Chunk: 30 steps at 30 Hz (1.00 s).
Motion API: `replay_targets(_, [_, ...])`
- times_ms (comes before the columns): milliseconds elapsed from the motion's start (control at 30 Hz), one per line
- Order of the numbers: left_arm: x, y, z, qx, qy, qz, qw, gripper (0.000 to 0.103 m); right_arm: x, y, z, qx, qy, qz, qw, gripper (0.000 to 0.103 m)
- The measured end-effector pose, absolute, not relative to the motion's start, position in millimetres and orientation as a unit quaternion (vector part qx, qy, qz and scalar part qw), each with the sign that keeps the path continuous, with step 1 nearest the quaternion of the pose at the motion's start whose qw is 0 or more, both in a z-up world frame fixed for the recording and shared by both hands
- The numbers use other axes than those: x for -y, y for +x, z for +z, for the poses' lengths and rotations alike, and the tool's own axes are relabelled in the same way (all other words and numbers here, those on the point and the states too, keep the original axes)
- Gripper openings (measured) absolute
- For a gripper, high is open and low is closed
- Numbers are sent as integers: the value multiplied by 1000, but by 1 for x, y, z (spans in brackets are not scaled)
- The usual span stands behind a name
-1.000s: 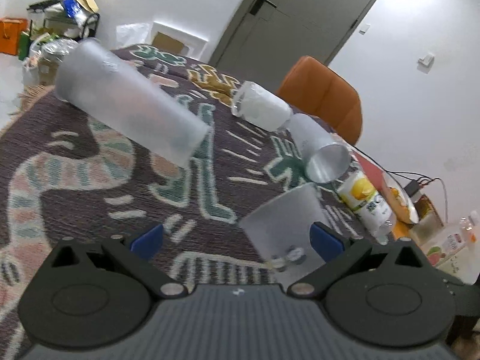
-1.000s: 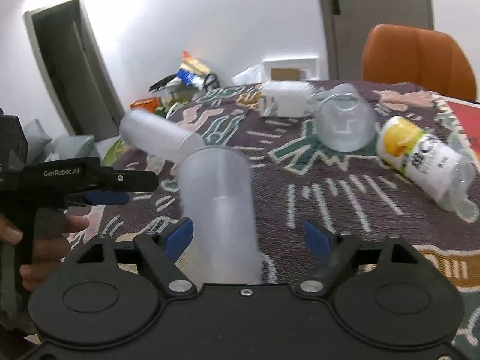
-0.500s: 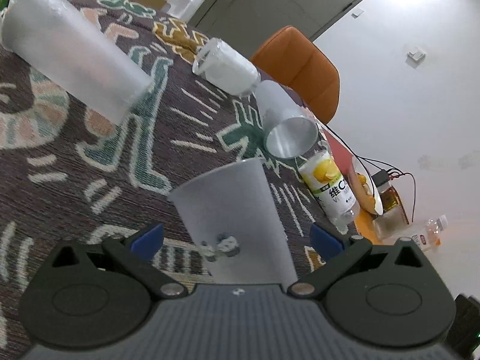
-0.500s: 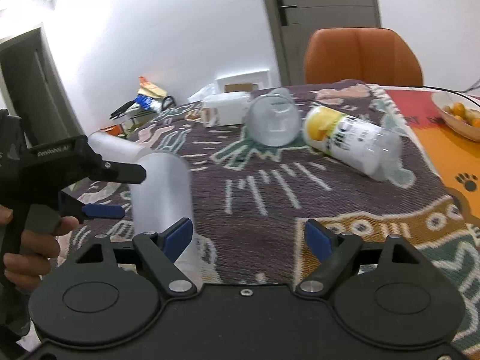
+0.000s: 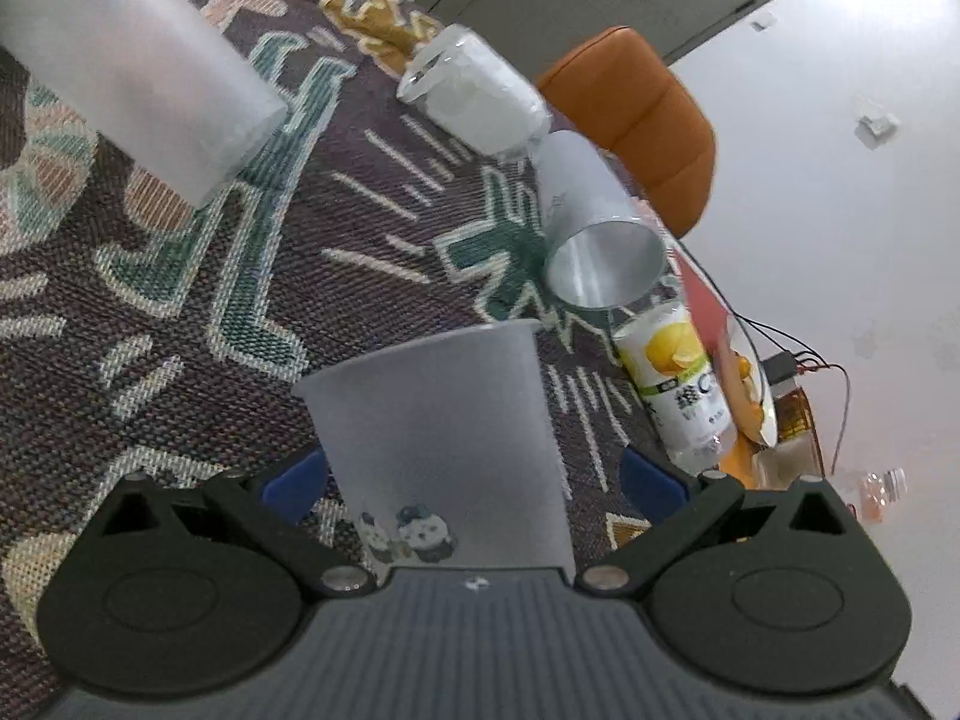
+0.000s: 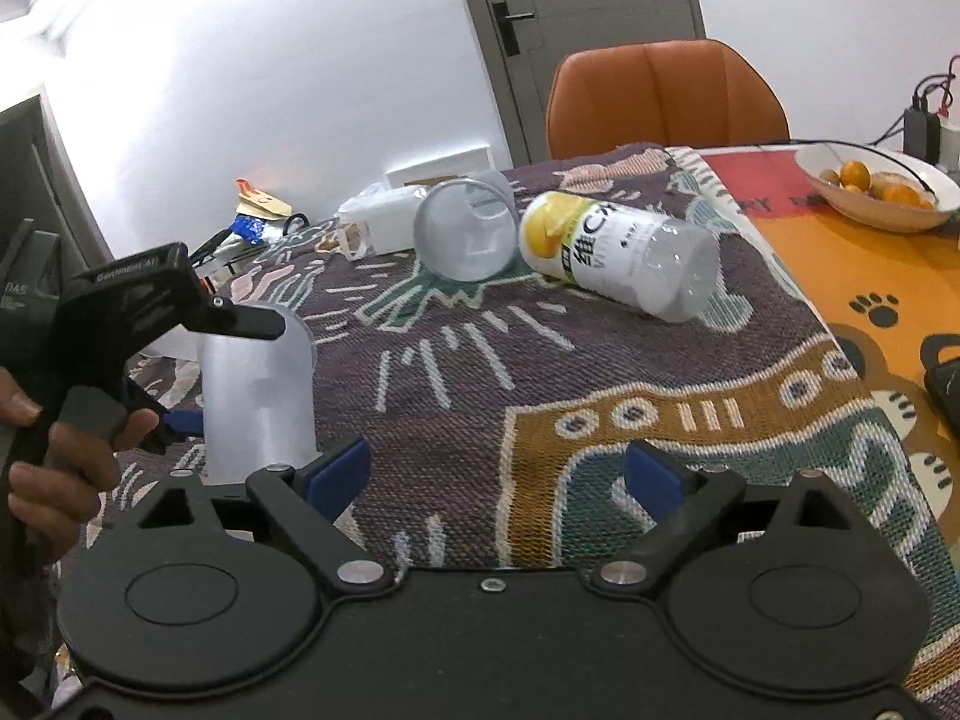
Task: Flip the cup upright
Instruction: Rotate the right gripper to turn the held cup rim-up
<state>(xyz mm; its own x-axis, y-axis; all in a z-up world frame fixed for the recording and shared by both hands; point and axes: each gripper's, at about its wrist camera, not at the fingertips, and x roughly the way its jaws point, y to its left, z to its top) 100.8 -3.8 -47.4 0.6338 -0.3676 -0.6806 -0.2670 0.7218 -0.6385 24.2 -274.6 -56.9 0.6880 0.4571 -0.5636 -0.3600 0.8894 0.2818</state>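
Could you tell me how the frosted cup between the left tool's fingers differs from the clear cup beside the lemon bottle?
The frosted cup stands on end; the clear cup lies on its side. The frosted cup carries a small cartoon print; the clear cup looks plain. Both rest on the patterned cloth.

A lemon drink bottle (image 6: 618,267) lies on its side on the patterned woven tablecloth (image 6: 540,396). Touching its capped end lies a clear tumbler (image 6: 465,234), mouth toward the camera; just behind that tumbler a second glass (image 5: 474,96) lies sideways. Right of the bottle, a white bowl of oranges (image 6: 879,192) sits on an orange mat (image 6: 840,252). Behind the bottle stands an orange chair (image 6: 663,99) before a grey door (image 6: 576,30)
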Motion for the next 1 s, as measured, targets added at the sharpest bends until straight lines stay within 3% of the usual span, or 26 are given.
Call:
replay_targets(300, [-2,116,-54,-442,-399,-28,803,99,274,28,-65,-335,75,219,913,93])
replay_targets(333, [-1,117,-54,-442,-398,-31,803,91,274,28,-65,-336,75,218,913,94])
replay_targets(367, [0,118,-54,-444,-396,-38,802,77,274,28,-65,-336,75,218,913,94])
replay_targets(400, [0,119,-55,-448,-397,-42,800,75,274,28,-66,-337,74,218,913,94])
replay_targets(1000, [16,72,-6,-362,-293,-47,884,73,273,9,-59,-316,71,236,916,94])
